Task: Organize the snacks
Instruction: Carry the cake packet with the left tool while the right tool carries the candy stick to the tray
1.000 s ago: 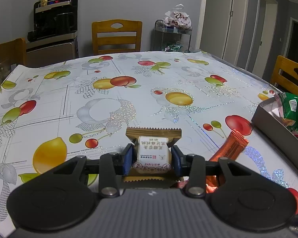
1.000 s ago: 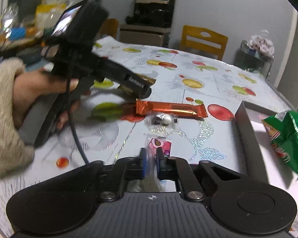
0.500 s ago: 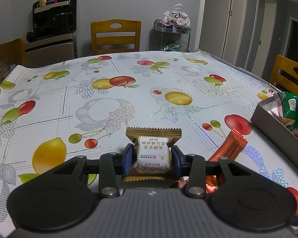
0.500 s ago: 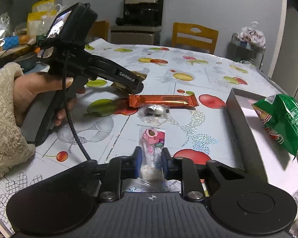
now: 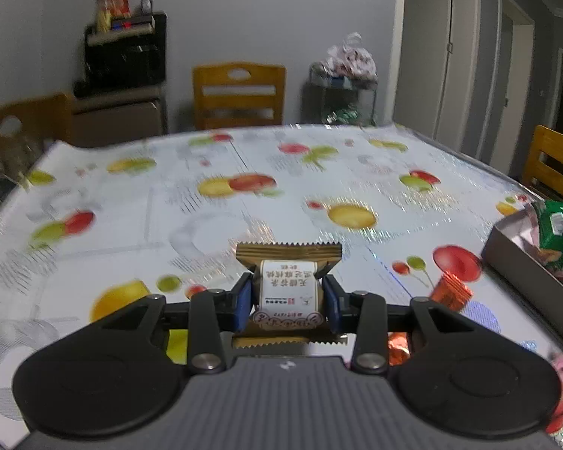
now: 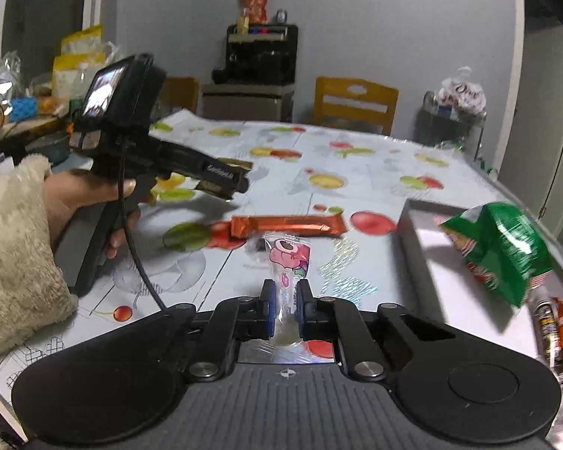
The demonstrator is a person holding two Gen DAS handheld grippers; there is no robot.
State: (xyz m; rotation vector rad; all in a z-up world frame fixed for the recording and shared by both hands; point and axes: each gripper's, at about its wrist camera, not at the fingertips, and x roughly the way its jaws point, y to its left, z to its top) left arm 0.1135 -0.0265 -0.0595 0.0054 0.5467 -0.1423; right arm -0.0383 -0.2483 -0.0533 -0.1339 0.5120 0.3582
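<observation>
Left tongs pinch a crinkly gold packet; right tongs squeeze a clear sachet.

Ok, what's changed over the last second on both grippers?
The right gripper has closed its fingers on the pink candy packet and lifted it off the table, toward the box side. The left gripper still holds the gold-wrapped snack. The orange bar has stayed put.
</observation>
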